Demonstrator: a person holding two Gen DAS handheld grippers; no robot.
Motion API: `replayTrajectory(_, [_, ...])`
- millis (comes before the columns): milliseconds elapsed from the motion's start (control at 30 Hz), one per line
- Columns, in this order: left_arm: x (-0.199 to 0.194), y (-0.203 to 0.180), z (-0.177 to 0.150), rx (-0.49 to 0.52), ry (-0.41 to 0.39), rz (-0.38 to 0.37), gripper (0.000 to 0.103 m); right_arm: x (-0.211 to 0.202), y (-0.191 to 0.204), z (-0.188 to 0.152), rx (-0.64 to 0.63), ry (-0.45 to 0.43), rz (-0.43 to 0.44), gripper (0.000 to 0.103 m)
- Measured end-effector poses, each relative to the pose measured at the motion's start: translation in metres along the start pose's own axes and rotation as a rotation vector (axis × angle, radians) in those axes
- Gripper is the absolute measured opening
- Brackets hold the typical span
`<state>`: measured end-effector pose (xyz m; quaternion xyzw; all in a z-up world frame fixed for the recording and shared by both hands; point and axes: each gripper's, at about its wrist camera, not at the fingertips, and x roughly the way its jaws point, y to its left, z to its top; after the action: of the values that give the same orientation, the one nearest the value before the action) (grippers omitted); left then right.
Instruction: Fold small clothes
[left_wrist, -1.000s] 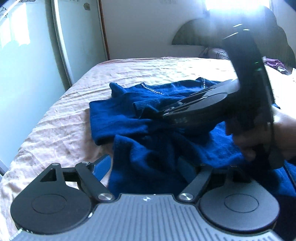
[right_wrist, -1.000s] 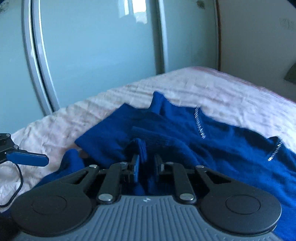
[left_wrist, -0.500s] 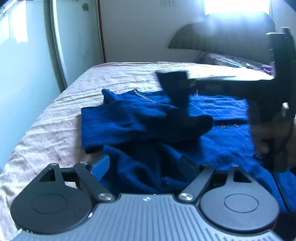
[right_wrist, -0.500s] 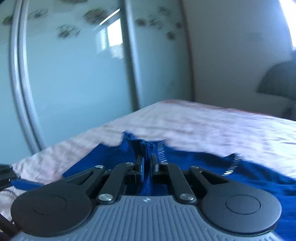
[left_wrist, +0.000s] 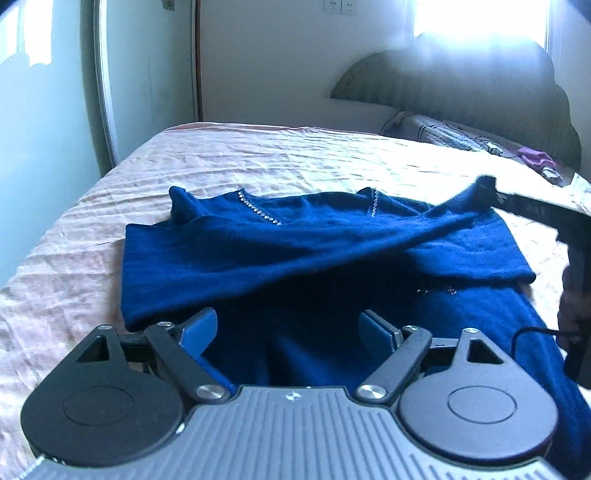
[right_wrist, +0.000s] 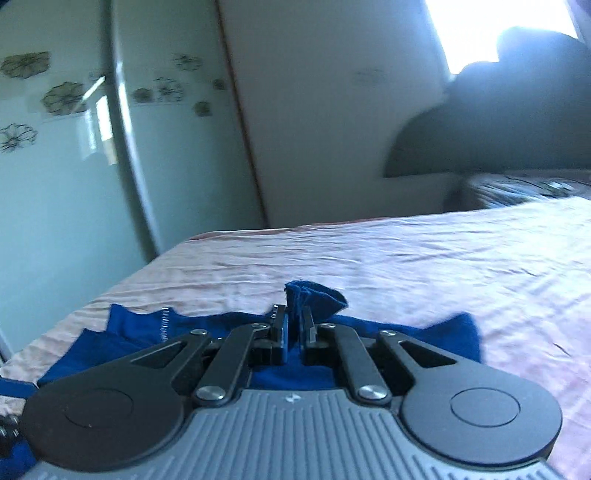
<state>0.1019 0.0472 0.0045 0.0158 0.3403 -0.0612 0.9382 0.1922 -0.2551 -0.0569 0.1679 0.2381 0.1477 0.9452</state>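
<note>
My right gripper (right_wrist: 294, 326) is clamped on only the cuff of the blue sweater's (left_wrist: 295, 251) sleeve (left_wrist: 424, 225), stretched toward two o'clock across the bed (left_wrist: 258, 162), so a tug could slip it (my left gripper (left_wrist: 288, 328) gapes empty).

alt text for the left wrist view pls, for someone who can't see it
A blue sweater lies spread on a wrinkled pink bedsheet, one sleeve pulled across its front by the right gripper, shut on the cuff. In the foreground the left gripper hangs open over the sweater's near edge. A dark headboard stands behind.
</note>
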Motion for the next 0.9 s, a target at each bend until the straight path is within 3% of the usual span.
replayTrajectory(200, [0.005,-0.004,-0.002,0.004,0.012,0.001,0.087,-0.009,-0.028,-0.013,0.050,0.003,-0.060,0.006])
replayTrajectory(433, [0.010,0.000,-0.005,0.006,0.039,0.012,0.089,-0.011,-0.058,-0.018,0.163,0.008,-0.065,0.006])
replayTrajectory(600, [0.013,-0.002,-0.007,0.013,0.050,0.024,0.089,-0.014,-0.054,-0.013,0.126,-0.038,-0.065,0.006])
replayTrajectory(900, [0.013,-0.008,-0.009,0.023,0.048,0.039,0.092,-0.006,-0.074,-0.018,0.180,0.006,-0.144,0.006])
